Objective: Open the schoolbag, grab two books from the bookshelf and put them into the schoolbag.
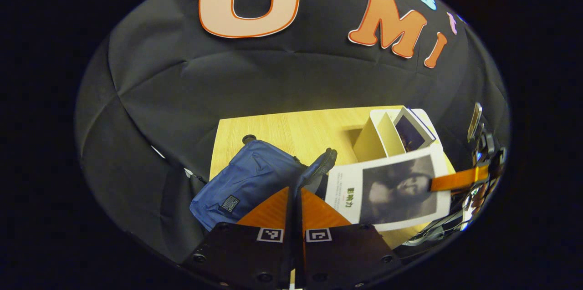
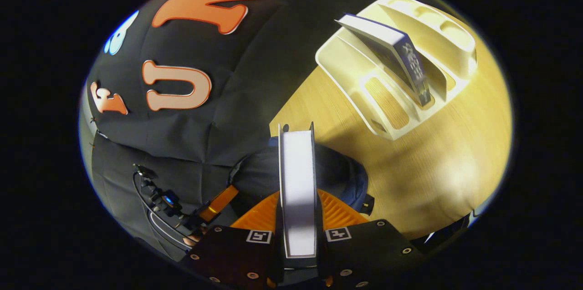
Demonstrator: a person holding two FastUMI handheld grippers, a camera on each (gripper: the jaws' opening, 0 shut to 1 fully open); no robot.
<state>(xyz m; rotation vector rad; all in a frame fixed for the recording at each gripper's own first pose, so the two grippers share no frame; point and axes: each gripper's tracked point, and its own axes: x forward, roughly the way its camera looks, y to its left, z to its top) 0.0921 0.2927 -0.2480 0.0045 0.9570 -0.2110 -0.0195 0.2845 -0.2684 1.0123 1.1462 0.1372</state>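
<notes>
Books are the task's things, and one of them, a white book [image 2: 297,190], sits edge-on between the right gripper [image 2: 298,217] fingers, which are clamped on its covers near the spine end, above the dark mouth of the bag [image 2: 339,171]. From the left gripper view the same book [image 1: 391,192] hangs flat-faced beside the bag [image 1: 248,180], pinched at one edge. The left gripper [image 1: 295,206] has its fingers pressed together around the bag's opened flap or zip edge [image 1: 321,167], apparently holding the mouth apart; whether both really press on fabric I cannot tell for sure. A second book [image 2: 391,53] leans in the shelf [image 2: 364,80] on the table [image 2: 446,162], well apart from the bag. Judging by its thickness, the held book is stiff and moderately heavy, with smooth covers that could slip or swing when pinched at one edge, so a grip close to the spine, across both covers, seems safest. The bag is soft cloth and will likely sag and close unless its rim is kept lifted. The leaning book offers its upper free corner as the likeliest place to take hold.
</notes>
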